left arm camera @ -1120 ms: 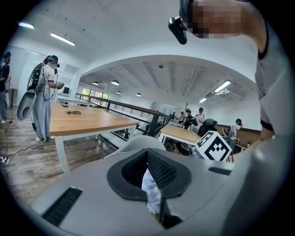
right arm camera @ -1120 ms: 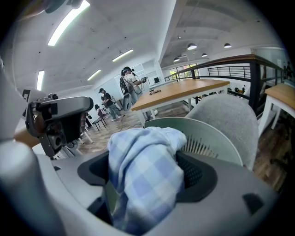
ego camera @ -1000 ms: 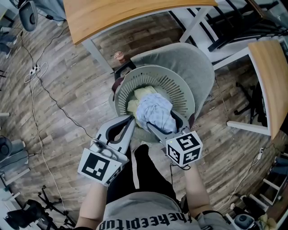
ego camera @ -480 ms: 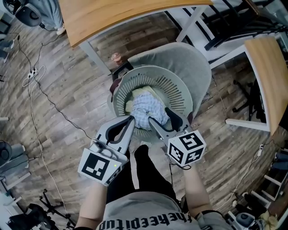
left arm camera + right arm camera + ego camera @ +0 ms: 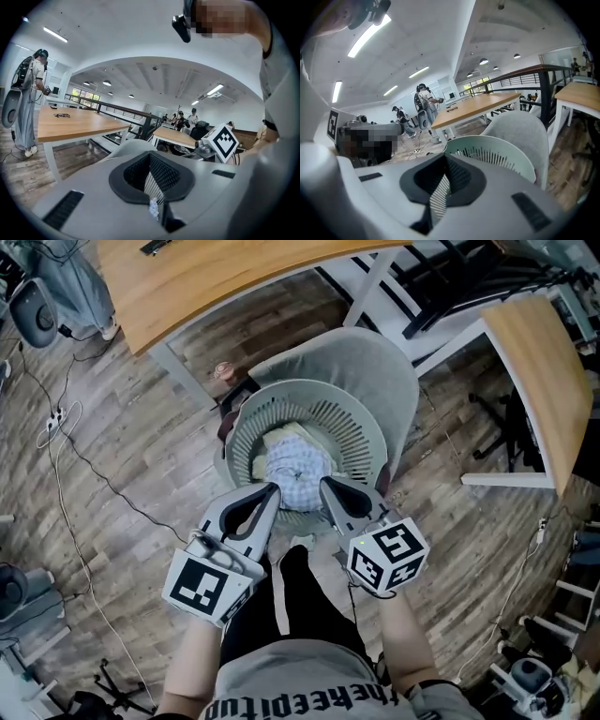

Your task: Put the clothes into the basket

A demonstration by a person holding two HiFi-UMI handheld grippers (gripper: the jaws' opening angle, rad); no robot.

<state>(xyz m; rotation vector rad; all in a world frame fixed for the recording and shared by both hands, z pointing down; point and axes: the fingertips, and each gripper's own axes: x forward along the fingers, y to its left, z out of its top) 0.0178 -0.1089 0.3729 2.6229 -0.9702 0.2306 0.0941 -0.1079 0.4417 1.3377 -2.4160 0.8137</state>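
Note:
A pale green slatted basket [image 5: 367, 424] stands on the seat of a grey chair [image 5: 370, 360]. A blue-and-white checked garment [image 5: 298, 472] lies bunched in it on top of a pale yellow one [image 5: 272, 447]. My right gripper [image 5: 328, 487] hovers at the basket's near rim, shut and empty, and looks over the basket's rim [image 5: 497, 151] in the right gripper view, jaws [image 5: 444, 174] pressed together. My left gripper [image 5: 271, 492] is beside it at the near-left rim, also shut with nothing held; its closed jaws [image 5: 151, 165] show in the left gripper view.
Wooden tables stand behind the chair [image 5: 206, 277] and to its right [image 5: 534, 381]. Cables [image 5: 84, 470] trail over the plank floor at left. A person [image 5: 30, 93] with equipment stands far off. My own legs [image 5: 291, 606] are right below the grippers.
The right gripper let go of the checked garment, which dropped into the basket. Its jaws closed and it drew back toward the near rim. The left gripper stayed put.

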